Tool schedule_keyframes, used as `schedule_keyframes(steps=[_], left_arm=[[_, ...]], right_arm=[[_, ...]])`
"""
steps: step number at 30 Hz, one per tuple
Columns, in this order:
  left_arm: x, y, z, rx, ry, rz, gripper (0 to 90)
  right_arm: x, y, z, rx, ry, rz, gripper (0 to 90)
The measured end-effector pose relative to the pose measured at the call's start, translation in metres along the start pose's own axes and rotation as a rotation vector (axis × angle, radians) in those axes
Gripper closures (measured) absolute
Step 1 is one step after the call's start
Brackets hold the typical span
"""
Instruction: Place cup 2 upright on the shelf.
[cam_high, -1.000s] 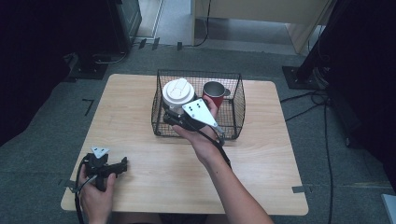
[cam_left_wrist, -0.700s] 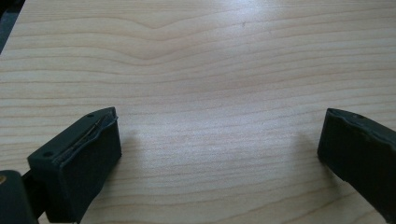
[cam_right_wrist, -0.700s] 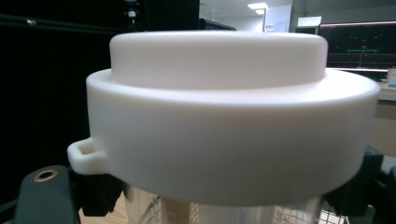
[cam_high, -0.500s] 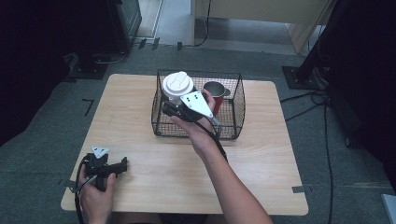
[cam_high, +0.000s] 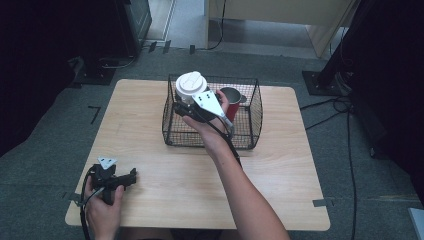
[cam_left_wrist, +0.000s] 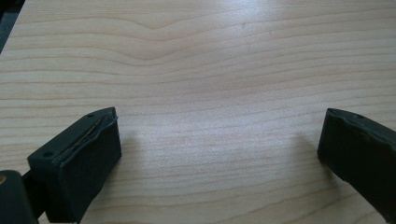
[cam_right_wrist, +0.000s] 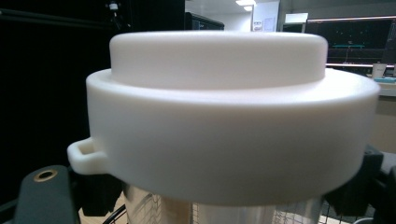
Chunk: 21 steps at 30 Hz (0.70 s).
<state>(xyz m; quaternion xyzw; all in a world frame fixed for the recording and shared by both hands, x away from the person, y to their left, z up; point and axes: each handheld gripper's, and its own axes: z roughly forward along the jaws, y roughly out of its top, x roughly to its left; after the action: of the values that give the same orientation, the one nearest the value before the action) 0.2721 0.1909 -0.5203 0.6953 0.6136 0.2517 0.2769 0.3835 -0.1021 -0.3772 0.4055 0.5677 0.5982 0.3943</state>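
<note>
**Right gripper lifting a lidded cup at the wire basket**

Right gripper (cam_high: 192, 107) is closed around the silver body of a lidded cup (cam_high: 190, 86), just below its white lid (cam_right_wrist: 219, 116); the right gripper view shows the black jaws pressed against either side of the cup under the lid's rim. In the high view the cup is held upright over the left part of the black wire basket (cam_high: 245, 122), its lid above the level of the basket's rim. A red cup (cam_high: 231, 99) stands inside the basket to the right of the held one. Left gripper (cam_high: 131, 176) rests near the table's (cam_high: 280, 180) front left corner, well apart from the basket; its jaws stand wide apart over bare wood and hold nothing.

Progress, as judged: the grasp is secure and the cup appears raised, so either setting it down inside the basket or carrying it out to the table remains; which of the two cannot be told.

Count: two grippers, two cups (one lidded, one red), one basket.
</note>
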Motion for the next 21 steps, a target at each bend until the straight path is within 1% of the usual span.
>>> schedule_keyframes(steps=[4, 12, 21], left_arm=[[0.000, 0.000, 0.000, 0.000, 0.000, 0.000, 0.0], [0.000, 0.000, 0.000, 0.000, 0.000, 0.000, 0.0], [0.000, 0.000, 0.000, 0.001, 0.000, 0.001, 0.0]], right_arm=[[-0.001, -0.005, 0.007, 0.016, 0.002, 0.000, 16.2], [-0.006, -0.015, 0.022, 0.029, 0.010, -0.011, 16.2], [-0.007, -0.025, 0.037, 0.061, -0.002, -0.005, 16.2]])
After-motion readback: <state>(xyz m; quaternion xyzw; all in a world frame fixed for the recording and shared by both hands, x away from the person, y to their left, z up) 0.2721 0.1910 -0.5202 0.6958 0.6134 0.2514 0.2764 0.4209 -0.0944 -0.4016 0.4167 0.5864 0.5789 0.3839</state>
